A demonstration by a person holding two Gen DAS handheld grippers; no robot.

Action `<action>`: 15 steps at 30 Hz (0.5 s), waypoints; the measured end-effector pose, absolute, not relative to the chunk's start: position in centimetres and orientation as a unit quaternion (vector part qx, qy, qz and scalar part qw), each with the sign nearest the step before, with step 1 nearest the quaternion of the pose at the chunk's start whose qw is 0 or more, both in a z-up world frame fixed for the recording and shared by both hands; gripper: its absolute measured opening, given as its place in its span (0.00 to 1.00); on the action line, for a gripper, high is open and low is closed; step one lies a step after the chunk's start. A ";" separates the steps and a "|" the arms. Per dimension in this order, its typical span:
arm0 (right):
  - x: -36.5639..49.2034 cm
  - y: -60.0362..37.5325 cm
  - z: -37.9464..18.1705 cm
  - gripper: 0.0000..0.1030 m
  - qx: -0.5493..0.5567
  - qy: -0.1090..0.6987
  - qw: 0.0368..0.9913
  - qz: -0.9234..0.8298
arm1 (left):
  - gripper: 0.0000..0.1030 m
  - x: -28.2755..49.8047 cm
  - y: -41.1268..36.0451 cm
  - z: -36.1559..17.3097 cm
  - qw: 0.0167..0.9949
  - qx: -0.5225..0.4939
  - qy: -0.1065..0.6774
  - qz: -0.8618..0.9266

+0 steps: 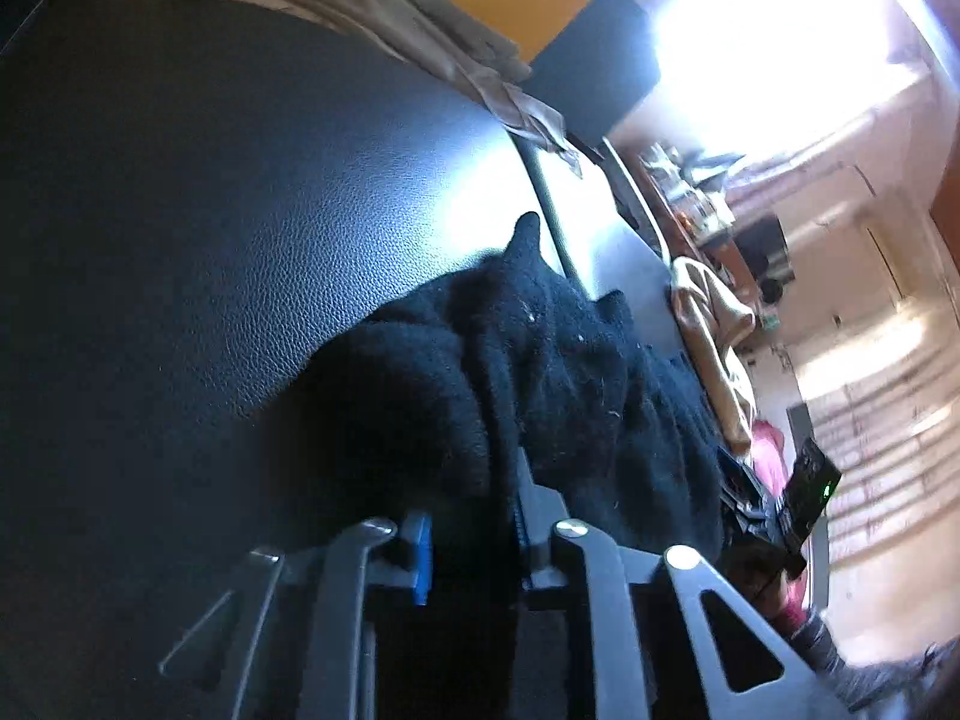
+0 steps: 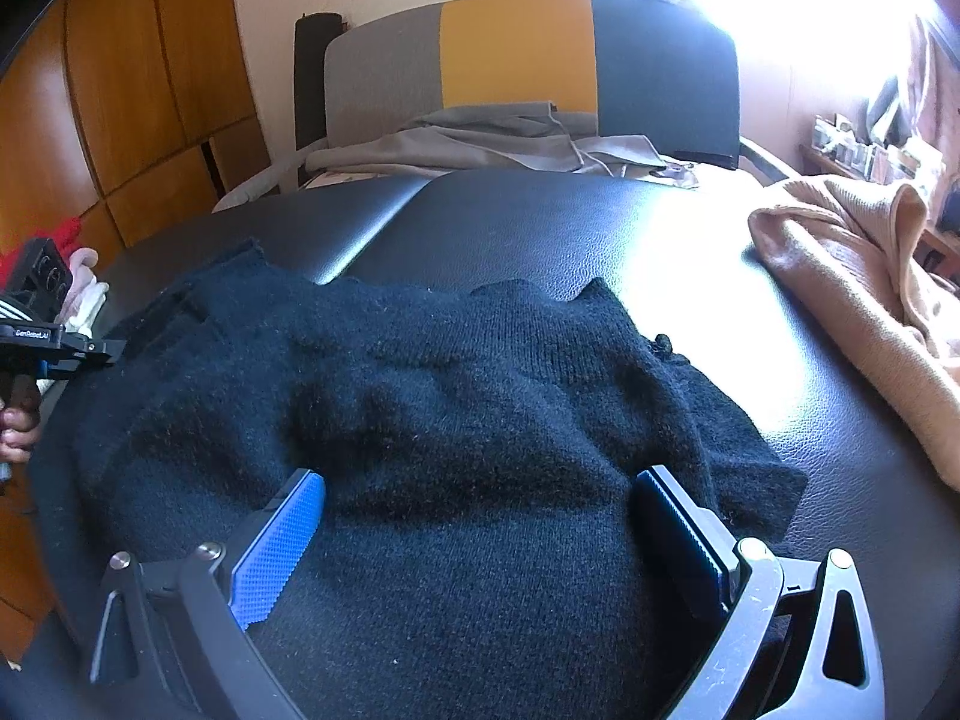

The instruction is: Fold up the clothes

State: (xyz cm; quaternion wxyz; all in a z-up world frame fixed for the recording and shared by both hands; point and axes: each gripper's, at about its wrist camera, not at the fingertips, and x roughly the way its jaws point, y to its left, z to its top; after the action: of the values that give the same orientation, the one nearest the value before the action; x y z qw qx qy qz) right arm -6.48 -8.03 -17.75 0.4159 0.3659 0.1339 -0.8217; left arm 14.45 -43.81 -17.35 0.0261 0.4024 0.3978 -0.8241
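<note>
Black knitted sweater (image 2: 456, 414) lies spread on a dark leather table (image 2: 630, 240). Right gripper (image 2: 480, 534) rests on it, jaws wide apart. Left gripper (image 1: 468, 546) pinches the sweater's edge. Beige garment (image 2: 864, 288) lies nearby.

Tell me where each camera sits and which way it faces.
Left wrist: low, rolled sideways, by the left gripper, jaws shut on the black knitted sweater.
Right wrist: above the black leather table, facing the chair; right gripper open over the sweater; a hand shows at the left edge.
Shared: sweater, table, beige knitted garment.
</note>
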 end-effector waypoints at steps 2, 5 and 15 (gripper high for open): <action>-6.5 -8.0 -17.7 1.00 0.366 0.133 0.416 -0.821 | 0.15 14.4 -44.1 -17.0 0.050 0.405 0.390 -0.826; -6.3 -8.2 -17.2 1.00 0.373 0.135 0.436 -0.808 | 0.15 14.6 -45.7 -16.6 0.075 0.408 0.406 -0.814; -3.7 -9.6 -12.5 0.84 0.365 0.243 0.592 -0.676 | 0.15 15.4 -48.8 -8.3 0.124 0.430 0.334 -0.829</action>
State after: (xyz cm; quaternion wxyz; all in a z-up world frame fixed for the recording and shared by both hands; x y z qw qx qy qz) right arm -3.70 -9.56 -12.48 0.5920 0.3647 0.2427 -0.6765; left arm 15.37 -48.81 -8.31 0.1244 0.4301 0.3344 -0.8293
